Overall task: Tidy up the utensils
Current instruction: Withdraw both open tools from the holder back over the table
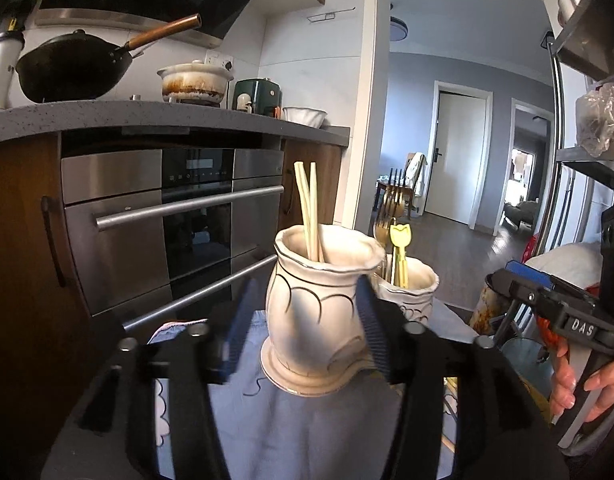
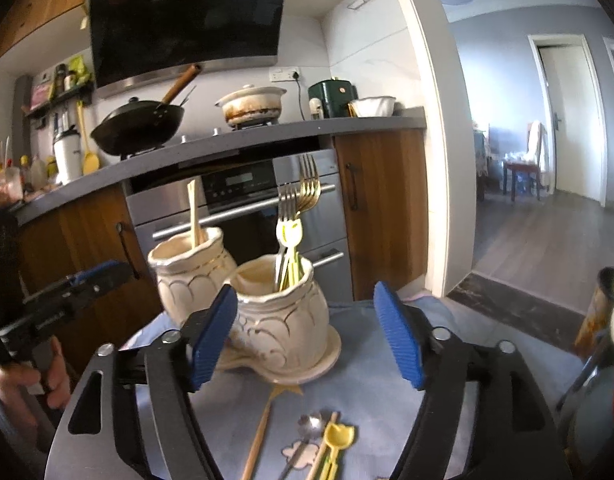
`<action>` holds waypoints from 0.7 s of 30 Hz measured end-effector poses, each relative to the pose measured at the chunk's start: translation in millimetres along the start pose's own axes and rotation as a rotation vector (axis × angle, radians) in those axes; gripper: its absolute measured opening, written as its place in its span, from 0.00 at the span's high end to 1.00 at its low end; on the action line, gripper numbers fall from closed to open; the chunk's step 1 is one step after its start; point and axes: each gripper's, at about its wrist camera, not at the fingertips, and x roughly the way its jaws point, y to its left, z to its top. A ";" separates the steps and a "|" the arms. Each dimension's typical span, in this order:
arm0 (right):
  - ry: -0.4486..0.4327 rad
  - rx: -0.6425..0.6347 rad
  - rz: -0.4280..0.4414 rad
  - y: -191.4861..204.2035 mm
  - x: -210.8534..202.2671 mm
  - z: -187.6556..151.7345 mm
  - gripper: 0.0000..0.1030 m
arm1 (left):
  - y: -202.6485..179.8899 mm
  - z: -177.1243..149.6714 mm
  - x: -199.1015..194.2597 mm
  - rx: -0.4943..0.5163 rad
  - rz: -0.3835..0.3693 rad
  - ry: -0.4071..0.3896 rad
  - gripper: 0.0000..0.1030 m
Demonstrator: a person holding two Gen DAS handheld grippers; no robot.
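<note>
Centre: cream vase (image 1: 307,304) on blue cloth (image 1: 307,420), holding two chopsticks (image 1: 310,210).
Left gripper (image 1: 299,336): blue pads either side of vase, jaws apart.
Right of centre: second vase (image 1: 413,292) with forks (image 1: 389,208).
Lower right: right gripper (image 1: 555,304), hand (image 1: 583,384).

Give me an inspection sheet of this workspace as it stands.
Surface: blue cloth covers the small table.
Job's things: chopstick vase holds chopsticks; fork vase holds forks. Loose on the cloth: a chopstick, a spoon, a yellow fork.
Clutter: nothing seen on the cloth.
Tongs: left tongs open around the chopstick vase, one pad blurred; right tongs open around the fork vase, pads clear.
Cables: one at the wall socket.
Surroundings: oven, wok, clay pot, doorway.
</note>
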 end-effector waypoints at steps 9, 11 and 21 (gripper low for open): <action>-0.016 0.026 0.014 -9.8 -21.5 -13.2 0.06 | -15.8 -5.5 -27.1 0.000 0.018 -0.030 0.07; -0.020 0.032 0.008 -12.8 -25.1 -15.6 0.06 | -20.3 -7.4 -30.5 0.007 0.016 -0.027 0.06; 0.017 0.049 -0.022 -26.6 -34.3 -32.0 0.05 | -37.0 -18.1 -34.4 0.042 -0.005 0.022 0.05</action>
